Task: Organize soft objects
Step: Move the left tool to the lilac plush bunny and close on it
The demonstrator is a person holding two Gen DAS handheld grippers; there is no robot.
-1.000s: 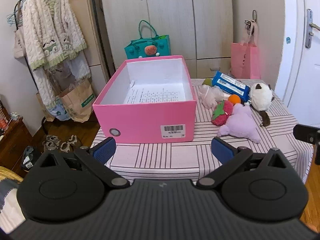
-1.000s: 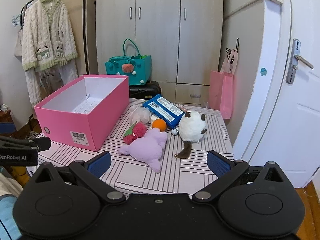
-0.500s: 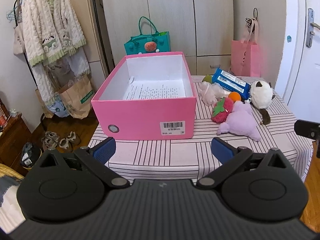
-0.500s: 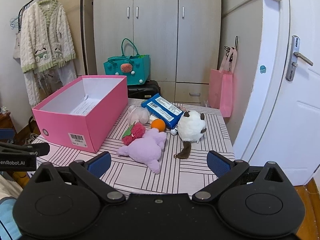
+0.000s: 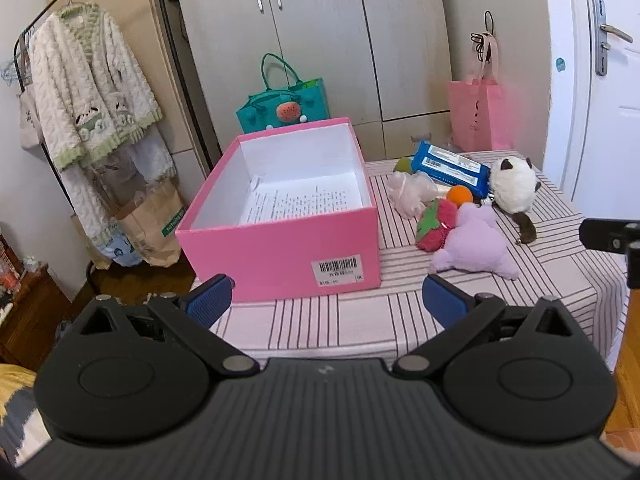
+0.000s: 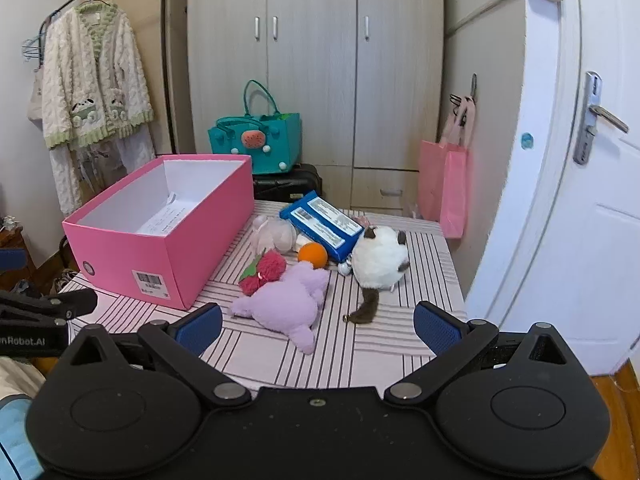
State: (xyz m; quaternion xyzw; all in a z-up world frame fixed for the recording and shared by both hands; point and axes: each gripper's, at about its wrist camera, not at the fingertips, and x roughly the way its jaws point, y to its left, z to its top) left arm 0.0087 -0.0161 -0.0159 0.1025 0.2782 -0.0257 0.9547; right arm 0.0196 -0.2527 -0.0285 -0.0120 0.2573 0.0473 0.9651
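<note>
An open pink box with a printed sheet inside stands on the left of the striped table. To its right lies a pile of soft toys: a purple plush, a red strawberry plush, a white and brown cat plush, an orange ball and a pale mesh pouch. My left gripper is open over the table's near edge, facing the box. My right gripper is open, just short of the purple plush. Both hold nothing.
A blue wipes pack lies behind the toys. The striped table ends close to a white door on the right. A teal bag, a pink bag, wardrobes and a hanging cardigan stand behind.
Both grippers have shifted slightly, with the views rising a little and the right one edging nearer the toys. Nothing on the table has moved; both stay open.
</note>
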